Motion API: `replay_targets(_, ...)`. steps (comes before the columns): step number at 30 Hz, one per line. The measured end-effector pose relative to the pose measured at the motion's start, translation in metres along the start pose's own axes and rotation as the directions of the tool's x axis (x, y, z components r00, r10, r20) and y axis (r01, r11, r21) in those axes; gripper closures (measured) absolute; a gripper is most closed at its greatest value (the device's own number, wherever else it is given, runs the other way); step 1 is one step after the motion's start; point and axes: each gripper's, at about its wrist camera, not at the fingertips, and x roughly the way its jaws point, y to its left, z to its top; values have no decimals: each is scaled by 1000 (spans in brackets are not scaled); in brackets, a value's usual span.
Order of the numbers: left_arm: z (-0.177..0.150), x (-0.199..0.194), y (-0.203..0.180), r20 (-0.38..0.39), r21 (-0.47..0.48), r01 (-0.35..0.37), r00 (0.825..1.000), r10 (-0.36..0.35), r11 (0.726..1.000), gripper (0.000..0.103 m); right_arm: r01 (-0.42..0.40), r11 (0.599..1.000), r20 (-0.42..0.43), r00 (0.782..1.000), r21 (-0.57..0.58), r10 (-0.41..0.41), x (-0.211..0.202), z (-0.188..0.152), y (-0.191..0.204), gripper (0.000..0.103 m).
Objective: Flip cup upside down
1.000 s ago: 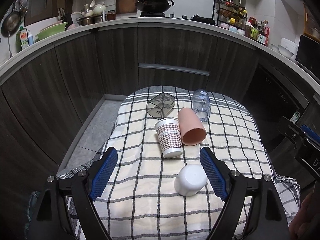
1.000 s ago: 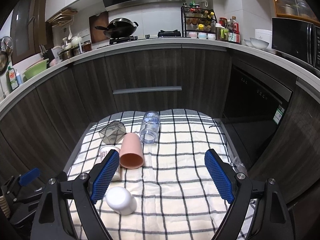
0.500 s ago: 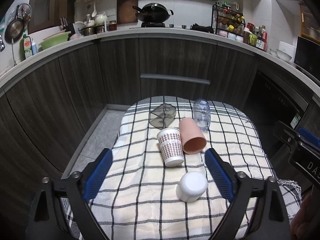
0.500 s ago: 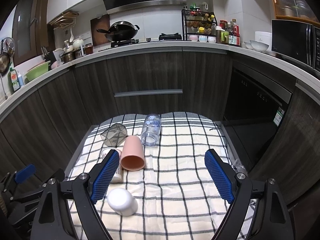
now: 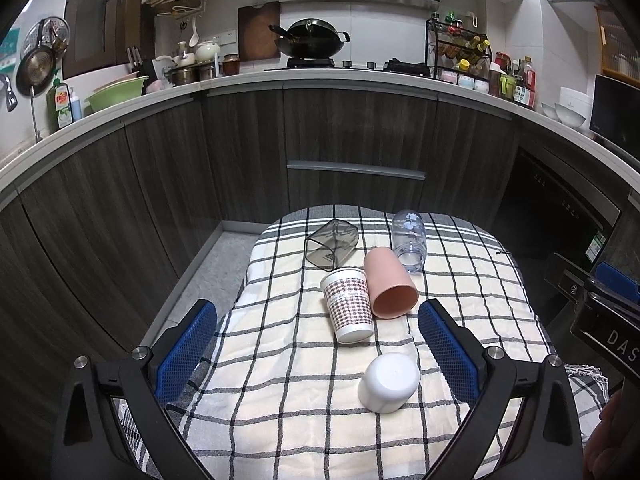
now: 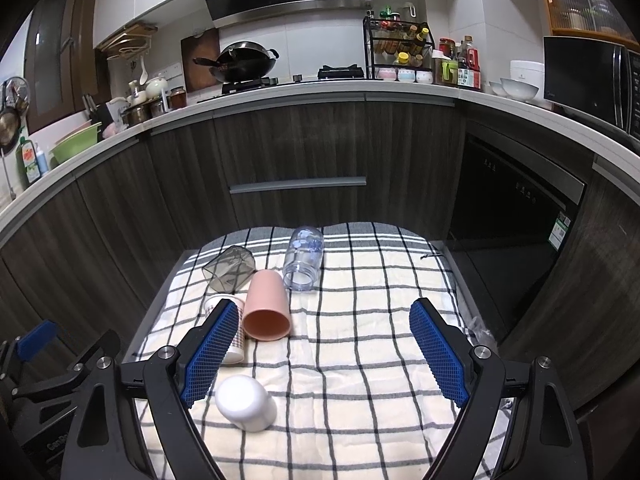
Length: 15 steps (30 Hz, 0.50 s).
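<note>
Left wrist view: white cup (image 5: 389,382) lies on its side on the cloth (image 5: 280,380), between the spread, empty left gripper (image 5: 316,350) jaws. Right gripper (image 6: 326,346) likewise gapes. Best to clamp mid-wall, then rotate.

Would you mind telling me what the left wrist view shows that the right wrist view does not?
Only the left wrist view shows the checked paper cup unobstructed, and the right gripper's body at its edge. Only the right wrist view shows the microwave, with the paper cup partly behind a finger. Both show the pink cup, white cup, clear bottle and open jaws.
</note>
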Motion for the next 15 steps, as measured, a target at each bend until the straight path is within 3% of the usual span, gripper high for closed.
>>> replay_targets(15,0,0,0,0,4,-5,1000,5,1000,0,-1,1000,-3,1000,1,1,1,0,0,16)
